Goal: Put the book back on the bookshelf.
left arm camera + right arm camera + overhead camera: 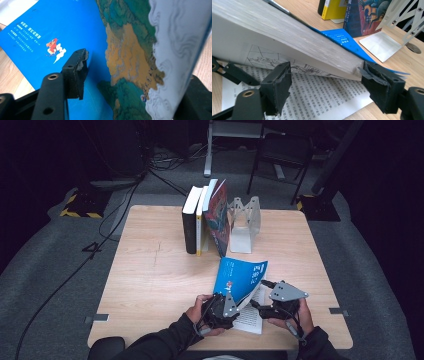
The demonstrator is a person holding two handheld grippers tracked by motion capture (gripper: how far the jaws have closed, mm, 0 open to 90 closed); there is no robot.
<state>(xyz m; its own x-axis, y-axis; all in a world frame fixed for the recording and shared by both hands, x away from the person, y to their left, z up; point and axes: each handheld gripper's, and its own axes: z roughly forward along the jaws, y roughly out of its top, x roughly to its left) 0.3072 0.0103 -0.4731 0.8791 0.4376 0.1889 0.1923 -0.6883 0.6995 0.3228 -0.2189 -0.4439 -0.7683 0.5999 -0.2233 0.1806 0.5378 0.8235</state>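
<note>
A blue paperback book (240,277) lies half open at the front of the wooden table (150,275). Its printed pages (317,97) lie flat underneath. My left gripper (234,301) is at the raised blue cover (50,37). One pad (81,60) is on the cover's blue side and the other jaw sits behind the painted flap (130,57); the jaws stand apart around them. My right gripper (259,293) is shut on the thick lifted block of pages (287,35), a pad (372,75) at its corner.
Three upright books (205,220) stand at the back middle of the table, leaning on a white metal bookend (245,227) to their right. In the right gripper view they (362,15) and the bookend's base (382,45) are just beyond the open book. A chair (282,150) stands behind the table.
</note>
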